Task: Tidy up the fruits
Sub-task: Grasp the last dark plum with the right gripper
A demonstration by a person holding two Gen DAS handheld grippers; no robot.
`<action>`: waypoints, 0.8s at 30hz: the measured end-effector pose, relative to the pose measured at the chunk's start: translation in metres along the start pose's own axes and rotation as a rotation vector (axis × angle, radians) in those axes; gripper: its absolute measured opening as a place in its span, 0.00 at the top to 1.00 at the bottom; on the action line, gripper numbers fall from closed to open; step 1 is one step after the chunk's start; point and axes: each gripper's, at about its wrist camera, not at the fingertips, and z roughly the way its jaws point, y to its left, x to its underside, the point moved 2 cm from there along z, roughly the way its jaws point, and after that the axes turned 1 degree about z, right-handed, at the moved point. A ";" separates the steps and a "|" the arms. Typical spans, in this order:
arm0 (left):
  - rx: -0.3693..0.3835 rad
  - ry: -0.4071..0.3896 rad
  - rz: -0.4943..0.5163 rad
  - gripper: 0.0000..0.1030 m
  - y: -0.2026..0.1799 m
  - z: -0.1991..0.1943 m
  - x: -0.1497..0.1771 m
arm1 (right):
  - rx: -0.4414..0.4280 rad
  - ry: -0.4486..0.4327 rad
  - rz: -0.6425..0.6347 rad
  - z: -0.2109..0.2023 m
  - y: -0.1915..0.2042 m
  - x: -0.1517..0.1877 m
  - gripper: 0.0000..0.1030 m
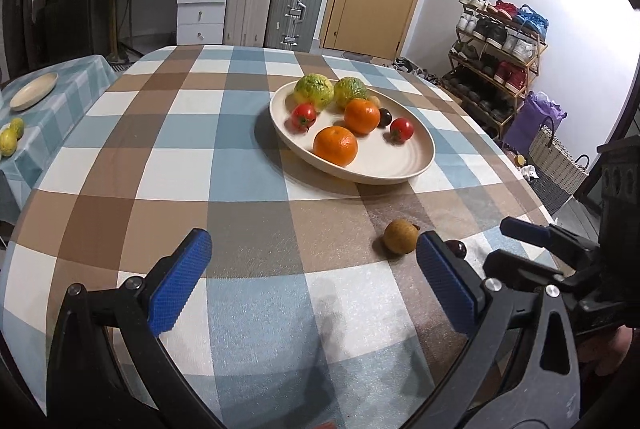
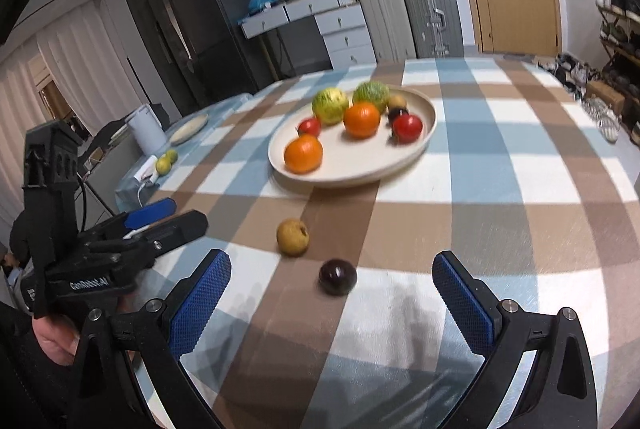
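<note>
A: How does the right hand-held gripper (image 2: 332, 301) stand?

B: Its blue-padded jaws are spread wide, holding nothing, low over the desk under its blue, brown and white checked cloth (image 2: 500, 213). Just ahead of it, between the two pads and nearer the left one, lies a small dark purple round fruit (image 2: 338, 276). A little farther and to the left sits a small tan round fruit (image 2: 293, 236), near the dark one, not touching it.

A: And the left hand-held gripper (image 1: 314, 281)?

B: Also spread wide and empty. From its own camera the tan fruit shows just beyond its right pad, with the dark fruit peeking out behind that pad. The right camera sees this tool at its left, gripped by a person's hand (image 2: 54, 343).

A: What lies beyond the loose fruits?

B: Farther ahead of both is a wide cream shallow plate (image 2: 356, 165). Nearest on it is an orange mandarin (image 2: 303, 153), then a second orange mandarin (image 2: 361, 119) behind it, a small red tomato (image 2: 310, 126) to the left and a second red tomato (image 2: 407, 128) to the right. At the far rim sit two bumpy yellow-green round fruits (image 2: 329, 105), plus another dark fruit and another tan one; that part is blurred.
</note>
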 end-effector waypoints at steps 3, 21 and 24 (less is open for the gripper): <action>0.005 0.007 0.001 0.01 0.000 0.004 -0.001 | -0.003 0.017 0.007 0.005 -0.001 0.001 0.00; -0.014 0.005 0.038 0.01 -0.006 0.010 -0.008 | 0.020 0.101 -0.036 0.027 0.005 0.005 0.73; -0.013 0.013 0.048 0.01 -0.012 0.013 -0.010 | 0.017 0.112 -0.024 0.029 0.001 0.005 0.76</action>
